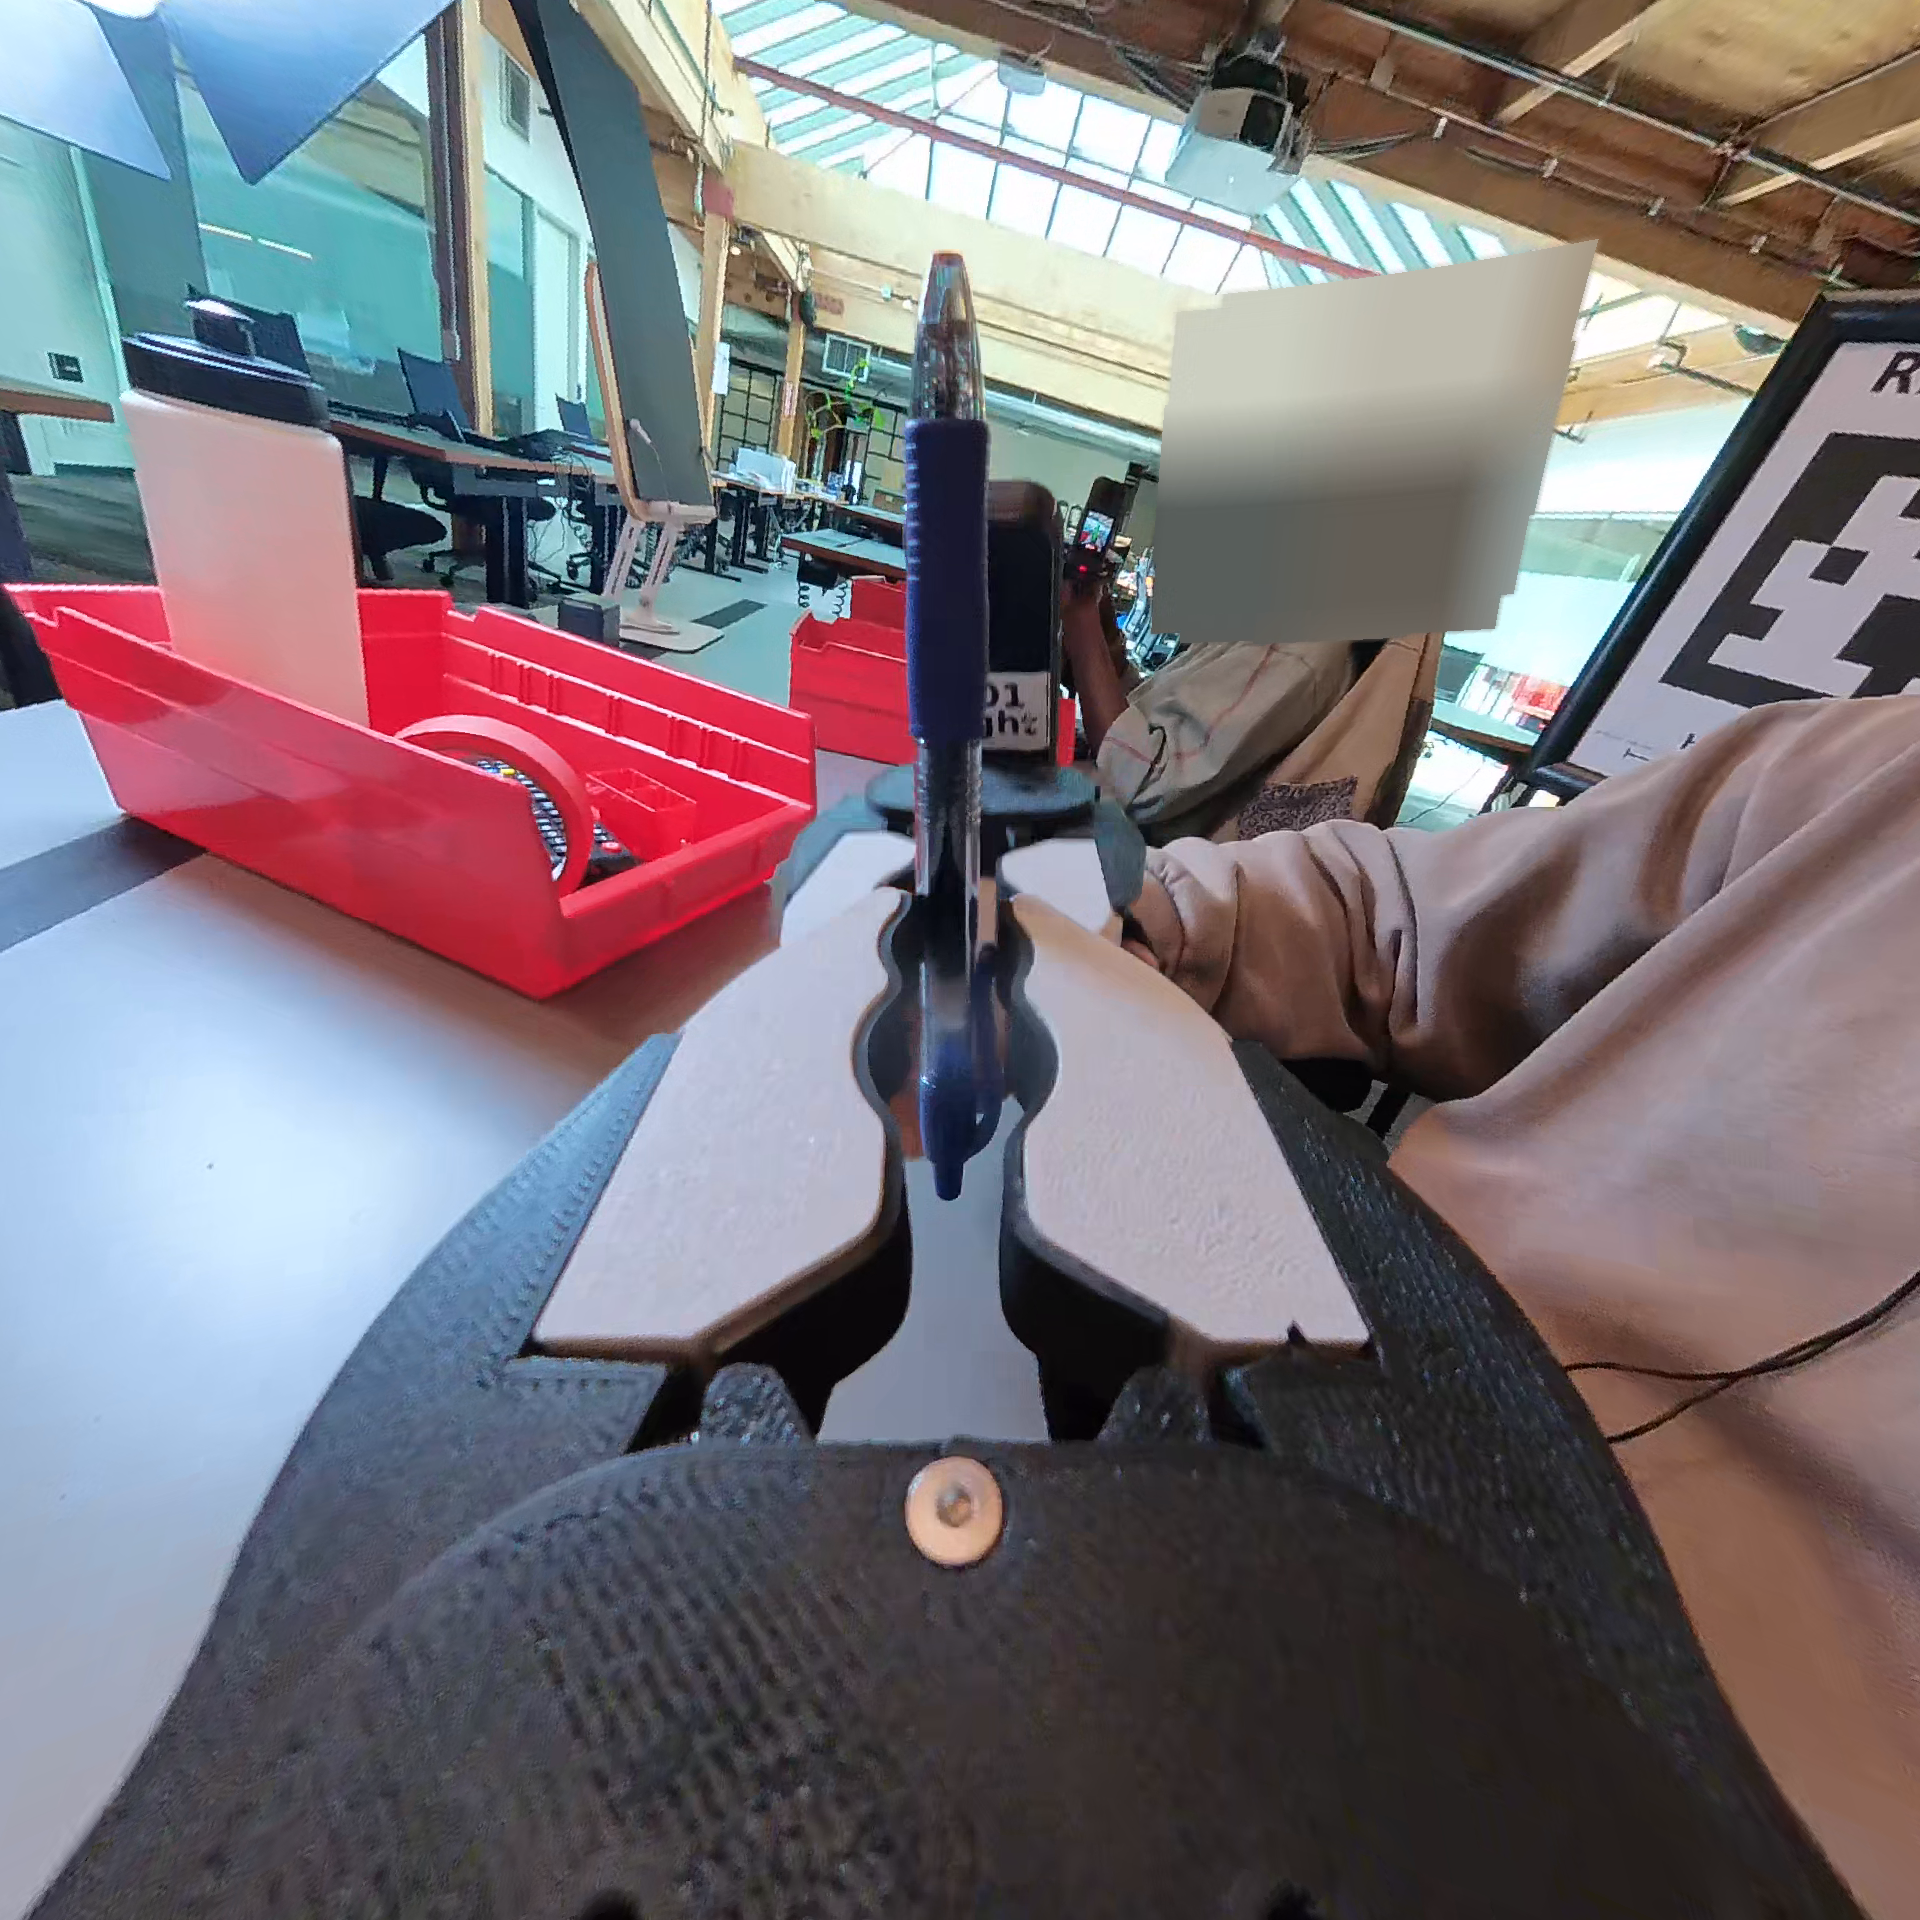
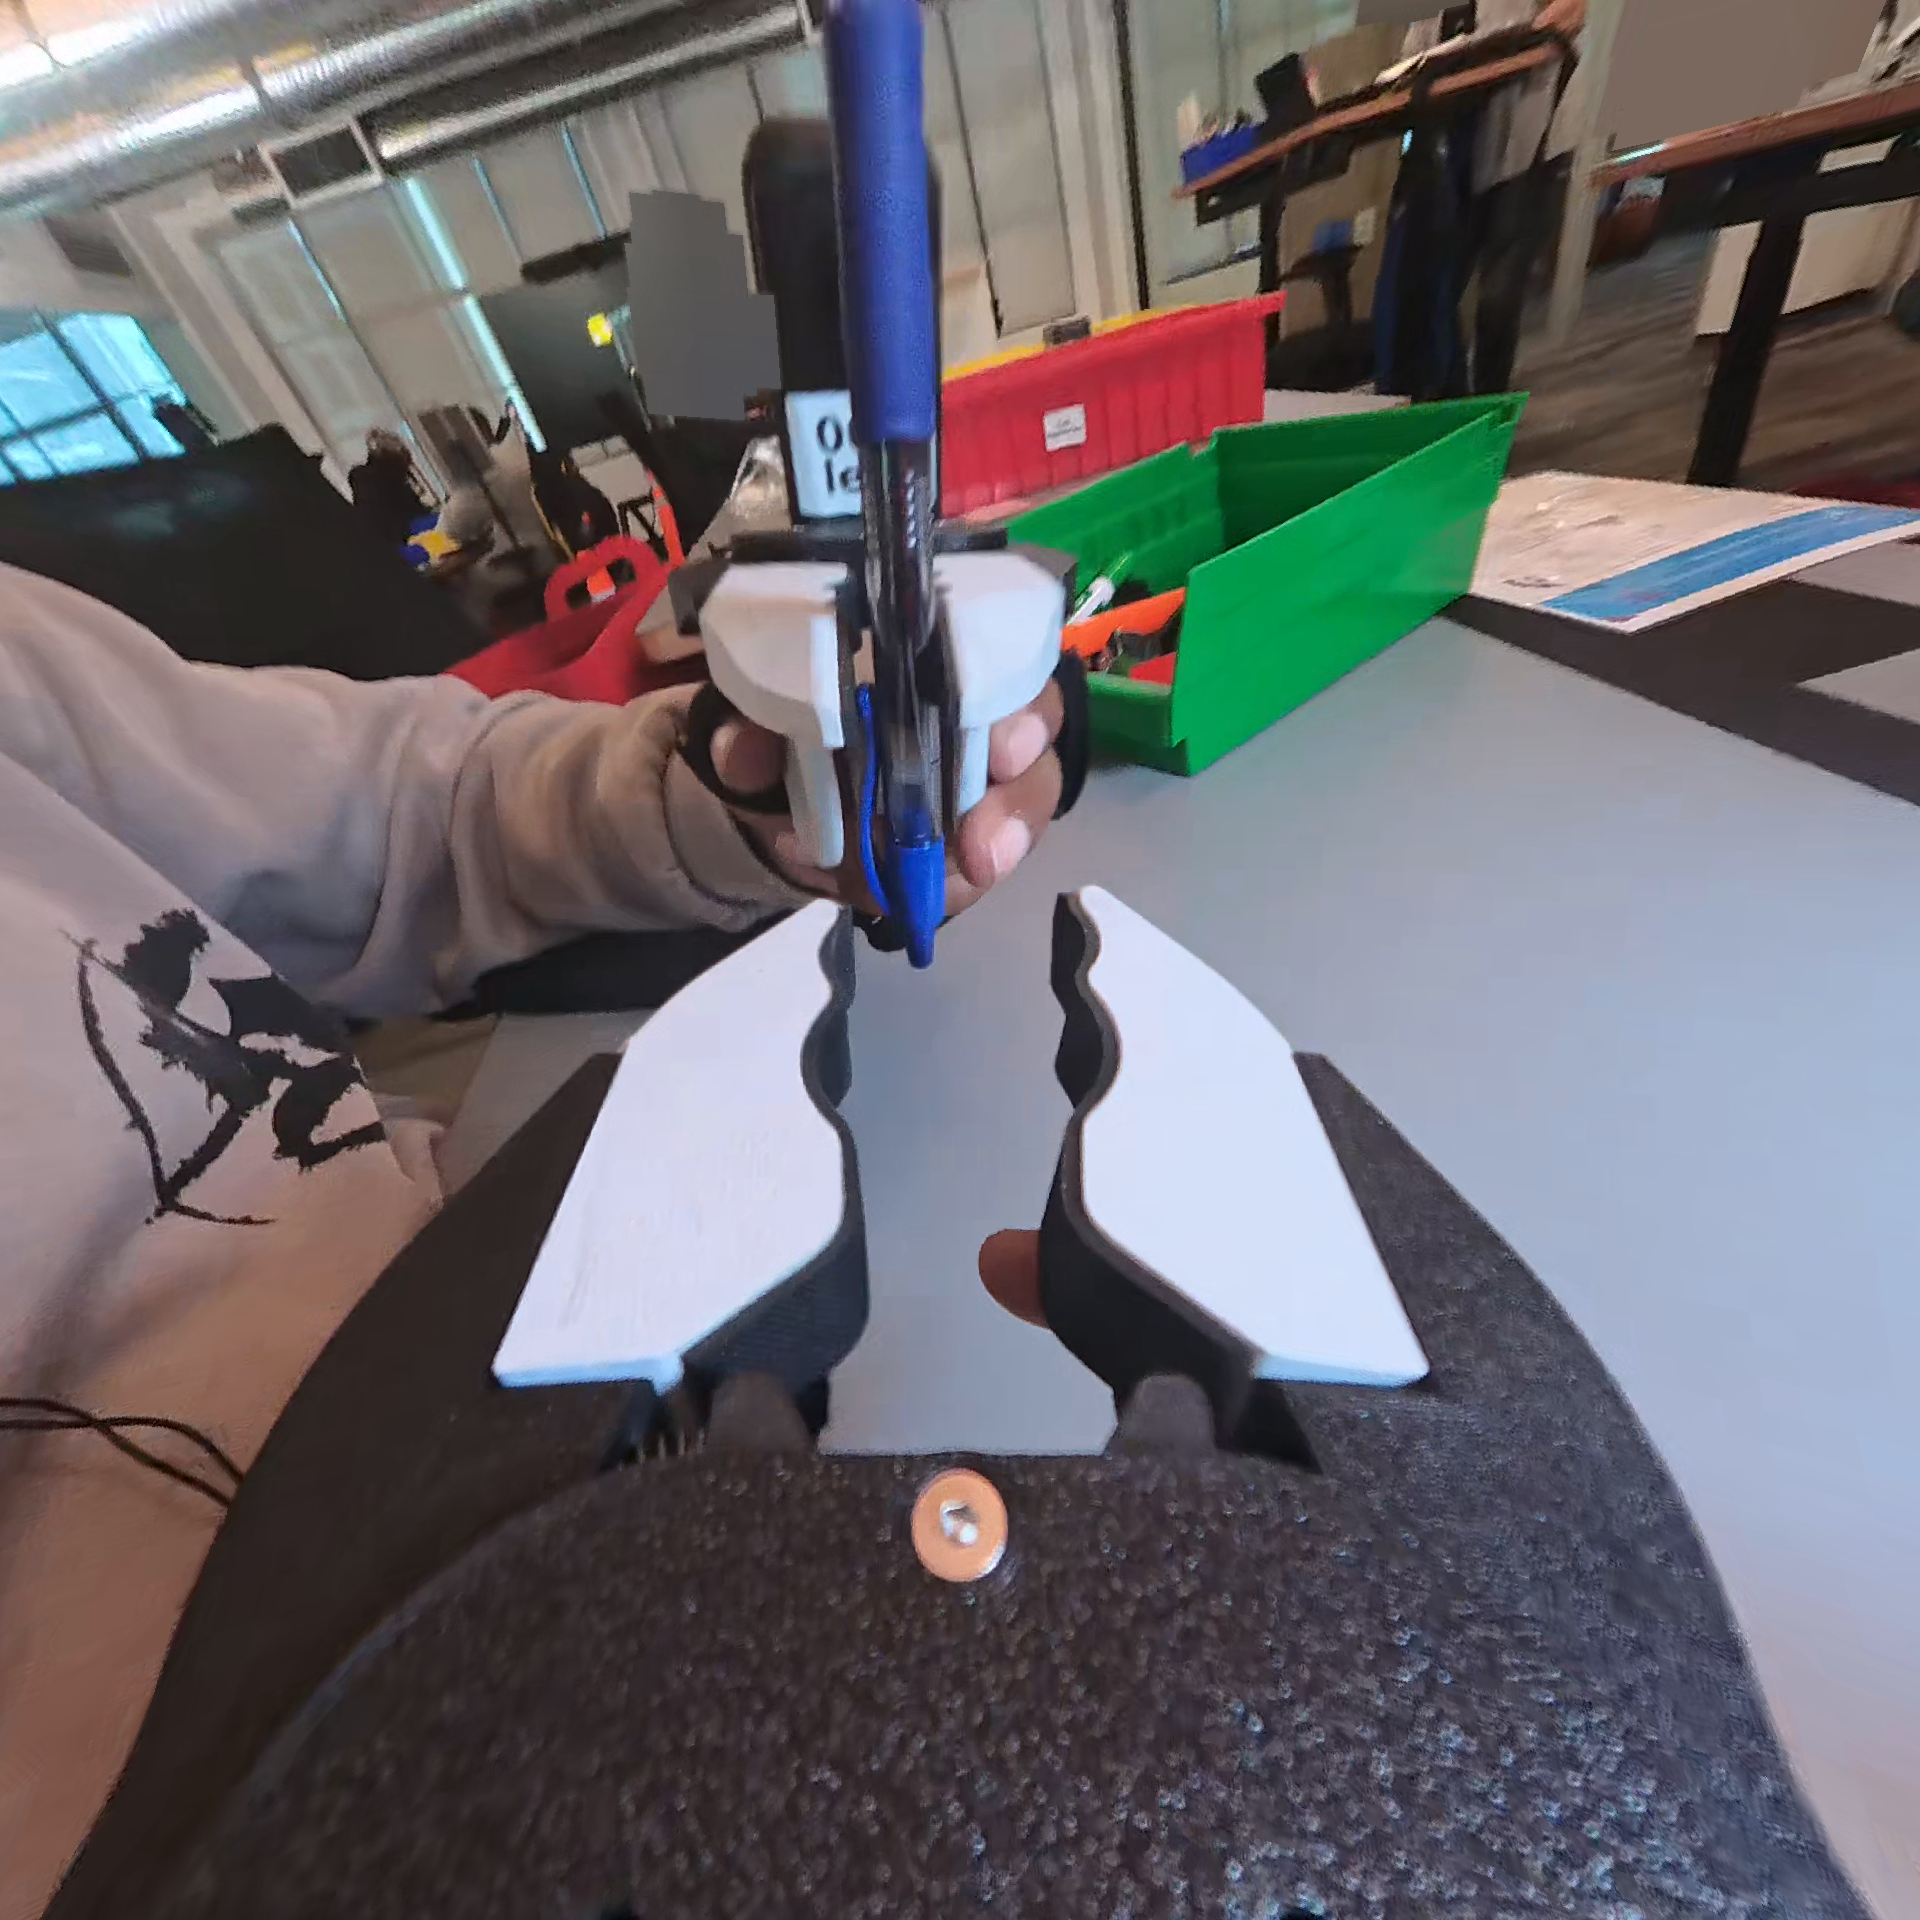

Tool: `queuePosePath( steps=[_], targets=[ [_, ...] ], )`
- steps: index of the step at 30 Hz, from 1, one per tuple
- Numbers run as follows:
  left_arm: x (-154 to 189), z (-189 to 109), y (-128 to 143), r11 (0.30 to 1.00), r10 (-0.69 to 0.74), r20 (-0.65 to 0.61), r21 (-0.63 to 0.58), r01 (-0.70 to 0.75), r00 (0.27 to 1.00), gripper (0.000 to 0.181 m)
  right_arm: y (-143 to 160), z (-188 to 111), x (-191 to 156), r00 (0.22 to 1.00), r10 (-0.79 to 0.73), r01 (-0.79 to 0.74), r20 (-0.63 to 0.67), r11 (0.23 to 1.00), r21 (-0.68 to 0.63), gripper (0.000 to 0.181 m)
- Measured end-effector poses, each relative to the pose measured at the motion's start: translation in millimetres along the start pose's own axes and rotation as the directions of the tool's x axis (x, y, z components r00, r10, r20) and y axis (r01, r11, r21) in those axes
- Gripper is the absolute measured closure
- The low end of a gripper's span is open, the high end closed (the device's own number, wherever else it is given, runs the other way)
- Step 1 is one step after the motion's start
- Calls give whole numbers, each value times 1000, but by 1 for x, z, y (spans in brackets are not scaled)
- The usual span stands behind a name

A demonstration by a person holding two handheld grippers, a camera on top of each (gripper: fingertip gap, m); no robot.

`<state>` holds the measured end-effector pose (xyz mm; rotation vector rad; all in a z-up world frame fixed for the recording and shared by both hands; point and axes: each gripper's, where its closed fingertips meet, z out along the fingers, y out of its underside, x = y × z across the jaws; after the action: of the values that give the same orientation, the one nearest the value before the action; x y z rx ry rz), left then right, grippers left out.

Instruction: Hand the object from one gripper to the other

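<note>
Left wrist view: left gripper (image 1: pixel 951 935) is clamped on an upright blue pen (image 1: pixel 945 644); right gripper (image 2: pixel 951 925), fingers apart, faces it. Red bin (image 1: pixel 416 831) at ten o'clock on the desk (image 1: pixel 260 1143).

Glossy clear-plastic pen (image 1: pixel 943 644) with matt rubbery grip; rough-textured tool (image 1: pixel 951 935).
</note>
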<state>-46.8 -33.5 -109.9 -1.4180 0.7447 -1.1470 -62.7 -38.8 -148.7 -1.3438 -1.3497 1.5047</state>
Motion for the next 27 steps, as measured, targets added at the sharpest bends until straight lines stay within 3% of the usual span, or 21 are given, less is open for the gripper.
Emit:
queuePosePath(
  steps=[3, 5, 8, 11, 14, 18, 27],
  targets=[
    [5, 4, 2, 1000, 13, -10, -6, -13, 1000, 167, 6, 14, -11, 995, -99, 99, -15, 995, -6, 168],
    [7, 3, 0, 1000, 23, -16, 3, -23, 1000, 167, 5, 15, -12, 987, -154, 153, -44, 988, -11, 169],
    [9, 0, -6, 999, 42, -21, 35, -41, 999, 160, -3, 8, -12, 996, -85, 86, -20, 996, 36, 169],
    [8, 1, 8, 999, 33, -57, -41, -36, 998, 144, -20, -6, -7, 1000, -27, 28, -10, 994, 107, 169],
    [3, 3, 30, 991, 32, -73, -125, -41, 997, 144, -39, -19, -9, 1000, 11, -17, 29, 978, 209, 170],
    [4, 9, 38, 989, 24, -73, -141, -34, 997, 150, -44, -22, -13, 998, 24, -38, 61, 970, 240, 170],
    [9, 5, 15, 999, -16, -83, -34, 13, 996, 160, -34, -17, -15, 998, -42, 33, 39, 979, 201, 180]
  ],
)
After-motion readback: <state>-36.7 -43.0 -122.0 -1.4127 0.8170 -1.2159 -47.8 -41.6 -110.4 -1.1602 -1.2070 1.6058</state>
